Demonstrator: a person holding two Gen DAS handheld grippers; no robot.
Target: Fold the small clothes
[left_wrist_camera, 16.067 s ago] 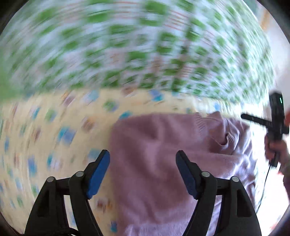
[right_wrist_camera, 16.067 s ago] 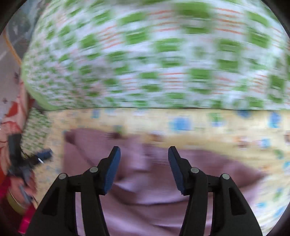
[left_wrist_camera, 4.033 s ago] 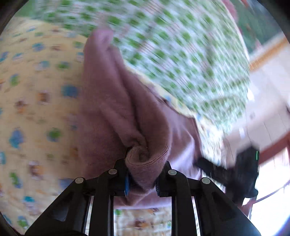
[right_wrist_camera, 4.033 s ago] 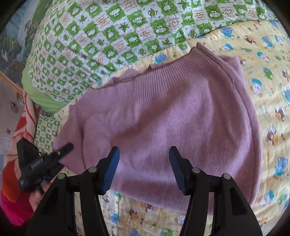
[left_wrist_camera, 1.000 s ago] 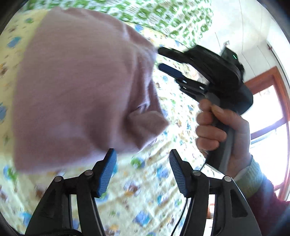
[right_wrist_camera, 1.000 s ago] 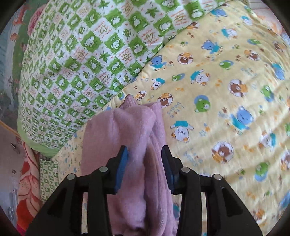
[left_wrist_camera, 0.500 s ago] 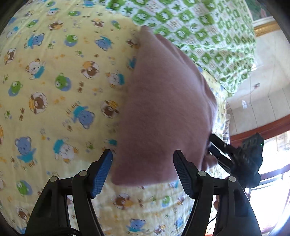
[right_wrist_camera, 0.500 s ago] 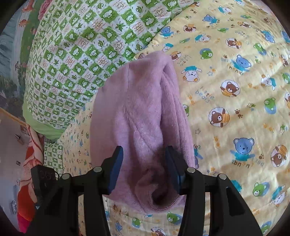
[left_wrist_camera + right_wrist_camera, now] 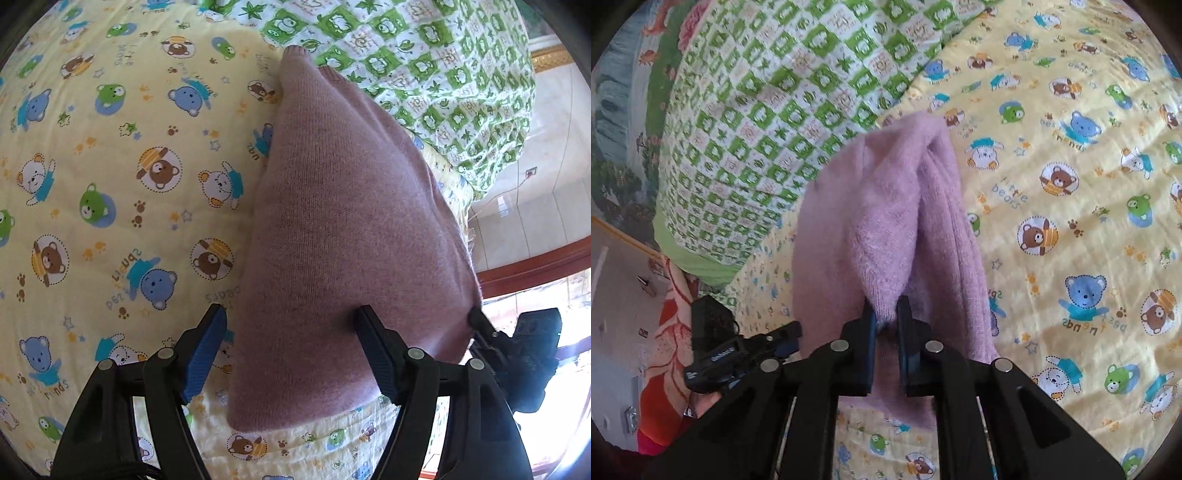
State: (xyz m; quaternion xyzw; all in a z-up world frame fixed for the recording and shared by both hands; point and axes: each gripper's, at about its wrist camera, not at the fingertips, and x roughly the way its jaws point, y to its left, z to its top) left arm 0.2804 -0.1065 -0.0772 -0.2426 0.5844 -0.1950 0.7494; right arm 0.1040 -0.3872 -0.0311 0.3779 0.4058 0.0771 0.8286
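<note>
A folded mauve knit sweater [image 9: 340,229] lies on a yellow bear-print sheet [image 9: 110,184]. My left gripper [image 9: 295,354] is open, its blue-padded fingers [image 9: 205,349] straddling the sweater's near edge without pinching it. My right gripper [image 9: 885,325] is shut on a corner fold of the sweater [image 9: 886,229] and shows in the left wrist view [image 9: 517,354] at the sweater's right corner. The left gripper shows in the right wrist view [image 9: 738,350] at lower left.
A green-and-white checked quilt [image 9: 424,66] is bunched along the sheet's far side, touching the sweater's top; it also shows in the right wrist view [image 9: 775,110]. A tiled floor and red wooden frame [image 9: 535,266] lie beyond the bed edge on the right.
My right gripper has closed from open onto the sweater's corner fold. My left gripper stays open and has moved closer over the sweater's near edge.
</note>
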